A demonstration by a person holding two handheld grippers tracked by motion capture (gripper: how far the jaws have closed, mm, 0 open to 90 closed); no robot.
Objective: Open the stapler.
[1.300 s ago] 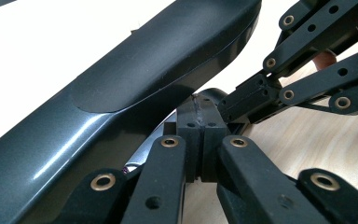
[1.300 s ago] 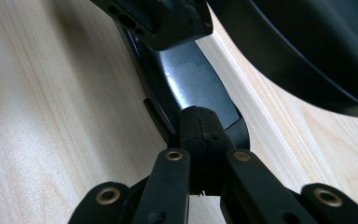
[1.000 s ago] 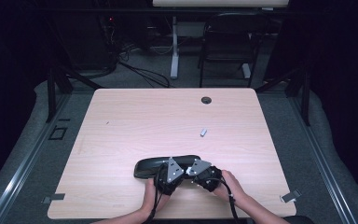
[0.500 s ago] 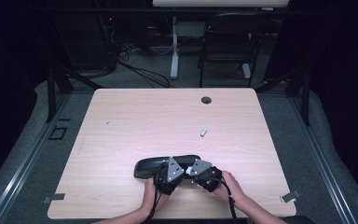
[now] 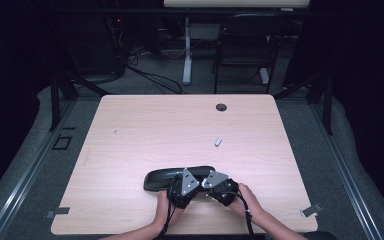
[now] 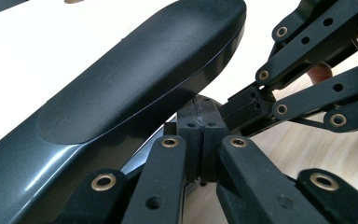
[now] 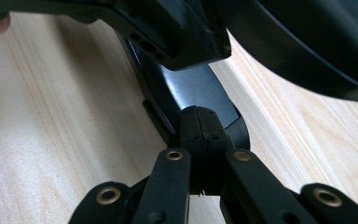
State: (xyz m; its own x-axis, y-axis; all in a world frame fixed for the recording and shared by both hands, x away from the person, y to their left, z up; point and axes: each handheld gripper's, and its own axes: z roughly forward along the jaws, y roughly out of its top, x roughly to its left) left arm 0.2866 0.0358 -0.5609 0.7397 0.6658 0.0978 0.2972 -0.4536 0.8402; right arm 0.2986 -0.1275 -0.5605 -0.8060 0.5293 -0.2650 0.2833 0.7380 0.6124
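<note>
High view: near the tabletop's (image 5: 130, 130) front edge, my left gripper (image 5: 179, 186) and right gripper (image 5: 215, 184), both clenched, bracket the long glossy black plastic case (image 5: 162, 178), steadying it.

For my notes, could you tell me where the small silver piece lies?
High view: the small silver piece lies alone right of the table's centre, between the grommet hole and black case.

Black fingers (image 6: 200, 135); seemingly brass rivets
</note>
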